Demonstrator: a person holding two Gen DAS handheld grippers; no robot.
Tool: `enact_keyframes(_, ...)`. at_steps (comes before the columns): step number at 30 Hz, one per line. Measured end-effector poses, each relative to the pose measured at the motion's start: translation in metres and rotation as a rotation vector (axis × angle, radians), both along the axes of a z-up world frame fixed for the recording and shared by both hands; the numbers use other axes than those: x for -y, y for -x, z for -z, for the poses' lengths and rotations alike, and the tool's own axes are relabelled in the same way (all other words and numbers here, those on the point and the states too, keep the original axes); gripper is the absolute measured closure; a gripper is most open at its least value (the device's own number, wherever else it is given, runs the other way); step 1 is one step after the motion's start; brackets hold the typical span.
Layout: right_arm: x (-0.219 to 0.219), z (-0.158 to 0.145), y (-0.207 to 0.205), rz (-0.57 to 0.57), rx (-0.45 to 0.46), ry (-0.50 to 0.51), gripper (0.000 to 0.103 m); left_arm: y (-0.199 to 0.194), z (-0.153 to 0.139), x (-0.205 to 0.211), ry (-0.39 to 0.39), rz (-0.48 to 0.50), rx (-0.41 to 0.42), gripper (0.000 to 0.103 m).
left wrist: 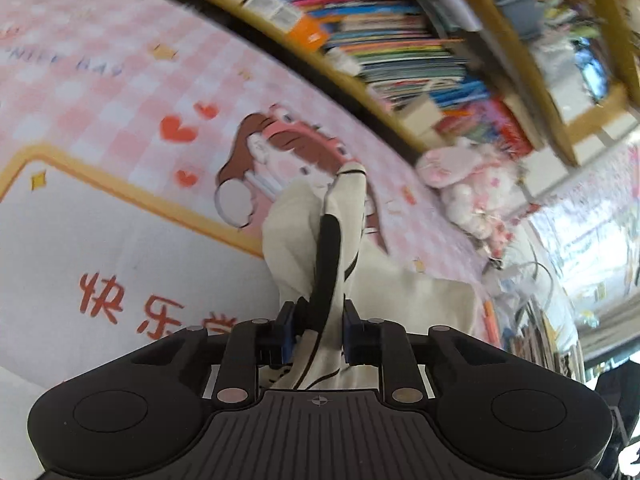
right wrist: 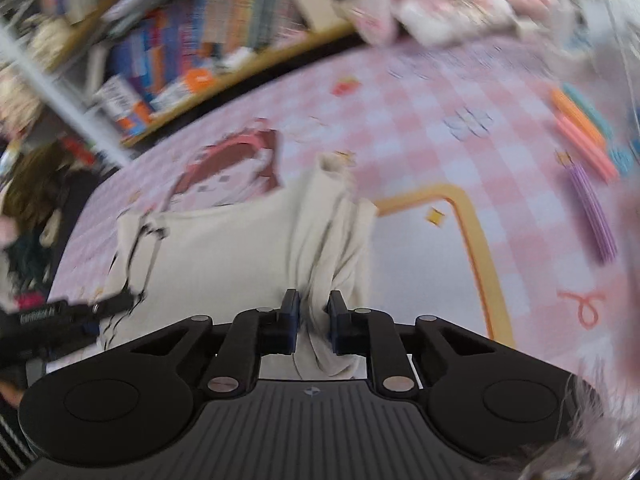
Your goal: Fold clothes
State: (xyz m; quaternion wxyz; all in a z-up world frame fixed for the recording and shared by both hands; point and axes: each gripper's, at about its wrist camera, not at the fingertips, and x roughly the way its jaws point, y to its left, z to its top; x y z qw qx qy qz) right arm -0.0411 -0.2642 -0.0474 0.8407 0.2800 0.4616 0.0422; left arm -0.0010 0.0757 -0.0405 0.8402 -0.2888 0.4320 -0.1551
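Left wrist, left gripper (left wrist: 319, 330) pinching cream garment (left wrist: 296, 236), right gripper (right wrist: 314, 322) likewise.

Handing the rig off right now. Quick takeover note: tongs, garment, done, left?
Left tongs: shut on a bunched edge of the cream garment, at its black-trimmed part.
Right tongs: shut on another bunch of the same cream garment.
Garment: gathered and raised at both grips, with the stretch between them spread over the pink checked mat. The left tongs show at the left edge of the right wrist view.
Done: both grips are taken. No finished fold is visible.
Left: probably carry the held edges over, lay them flat, release, then make the remaining folds.
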Motion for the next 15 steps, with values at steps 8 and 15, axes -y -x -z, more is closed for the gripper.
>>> enact_keyframes(8, 0.017, 0.010, 0.005, 0.081, -0.057, -0.102, 0.055, -0.008, 0.015, -0.019, 0.045, -0.028, -0.099, 0.052)
enact_keyframes(15, 0.014, 0.012, 0.000, 0.092, -0.053, -0.114, 0.049, -0.017, 0.022, -0.009, 0.017, 0.015, -0.100, 0.044)
